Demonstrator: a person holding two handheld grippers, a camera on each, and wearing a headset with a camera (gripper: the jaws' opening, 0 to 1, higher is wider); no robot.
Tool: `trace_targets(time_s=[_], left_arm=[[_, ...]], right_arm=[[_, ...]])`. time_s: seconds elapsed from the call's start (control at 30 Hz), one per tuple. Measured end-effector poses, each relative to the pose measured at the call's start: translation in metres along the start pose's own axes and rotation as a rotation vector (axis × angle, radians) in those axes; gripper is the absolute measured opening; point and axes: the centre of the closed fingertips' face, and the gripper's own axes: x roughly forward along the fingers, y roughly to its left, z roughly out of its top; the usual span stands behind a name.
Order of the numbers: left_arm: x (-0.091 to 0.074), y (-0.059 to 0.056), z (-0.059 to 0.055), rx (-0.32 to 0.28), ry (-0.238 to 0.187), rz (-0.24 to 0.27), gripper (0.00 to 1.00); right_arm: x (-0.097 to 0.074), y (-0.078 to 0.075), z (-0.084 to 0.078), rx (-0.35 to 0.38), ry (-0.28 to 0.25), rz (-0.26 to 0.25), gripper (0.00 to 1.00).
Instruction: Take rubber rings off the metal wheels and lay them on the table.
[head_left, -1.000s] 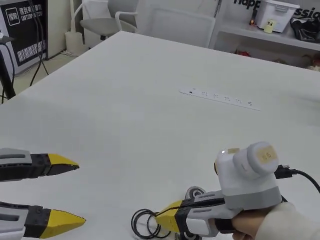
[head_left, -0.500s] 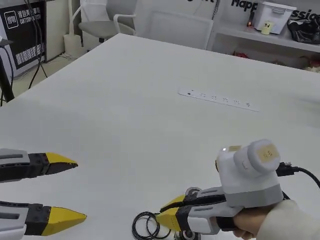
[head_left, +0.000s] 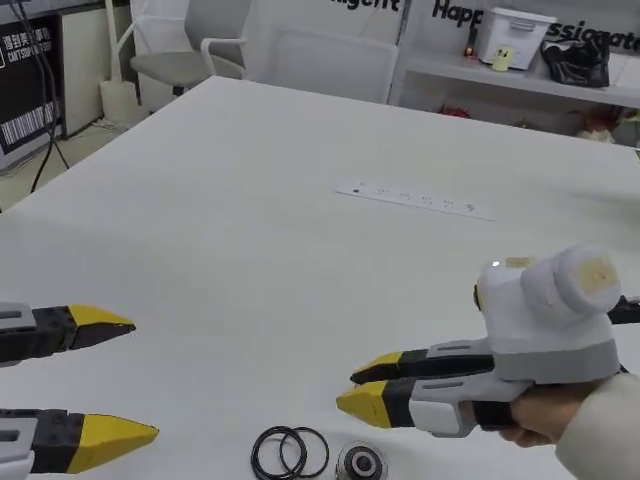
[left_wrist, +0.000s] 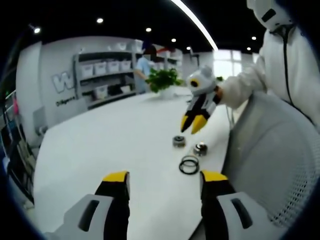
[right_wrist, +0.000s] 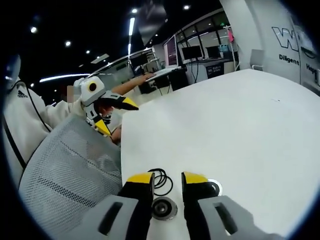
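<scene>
Two black rubber rings (head_left: 290, 452) lie overlapped on the white table (head_left: 250, 230) near its front edge. A bare metal wheel (head_left: 360, 462) sits just right of them. My right gripper (head_left: 347, 391) hovers above the wheel, jaws narrowly open, holding nothing. My left gripper (head_left: 125, 380) stands wide open and empty to the left of the rings. In the left gripper view the rings (left_wrist: 189, 164) lie before two wheels (left_wrist: 178, 141) (left_wrist: 200, 148), with the right gripper (left_wrist: 194, 124) above them. The right gripper view shows the rings (right_wrist: 161, 180), a wheel (right_wrist: 164, 207) under my jaws, and a second wheel (right_wrist: 215, 187).
A white power strip (head_left: 415, 198) lies mid-table. Chairs (head_left: 330, 55) and a shelf with a white box (head_left: 515, 35) stand behind the table. A grey mesh chair back (left_wrist: 280, 150) is close to the table's near edge, beside a person in white.
My right gripper has lifted off the table and drawn to the right, uncovering the metal wheel beside the rings. The left gripper has barely moved. The head camera has shifted.
</scene>
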Motion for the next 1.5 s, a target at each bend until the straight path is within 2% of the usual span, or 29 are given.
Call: trace_targets(time_s=[0.4, 0.63, 0.83, 1.03, 1.2, 1.4, 1.5], left_arm=[[-0.003, 0.003, 0.002, -0.023, -0.021, 0.015, 0.65], [-0.007, 0.006, 0.004, -0.039, -0.023, 0.034, 0.70], [-0.010, 0.006, 0.005, -0.050, -0.024, 0.048, 0.73], [-0.012, 0.002, 0.000, -0.062, -0.005, 0.042, 0.76], [-0.015, 0.003, -0.002, -0.080, -0.009, 0.050, 0.78], [-0.017, 0.004, -0.007, -0.066, 0.010, 0.048, 0.79], [-0.019, 0.004, -0.007, -0.075, 0.000, 0.051, 0.79]], right_arm=[[-0.042, -0.005, 0.012, -0.018, -0.078, -0.064, 0.35], [-0.064, -0.004, 0.008, -0.026, -0.098, -0.097, 0.51], [-0.076, -0.002, 0.003, -0.027, -0.100, -0.116, 0.63], [-0.089, -0.002, -0.008, -0.019, -0.099, -0.150, 0.72], [-0.097, -0.003, -0.021, -0.001, -0.085, -0.180, 0.79], [-0.102, -0.001, -0.051, 0.011, -0.023, -0.207, 0.83], [-0.105, -0.002, -0.064, 0.031, -0.008, -0.233, 0.84]])
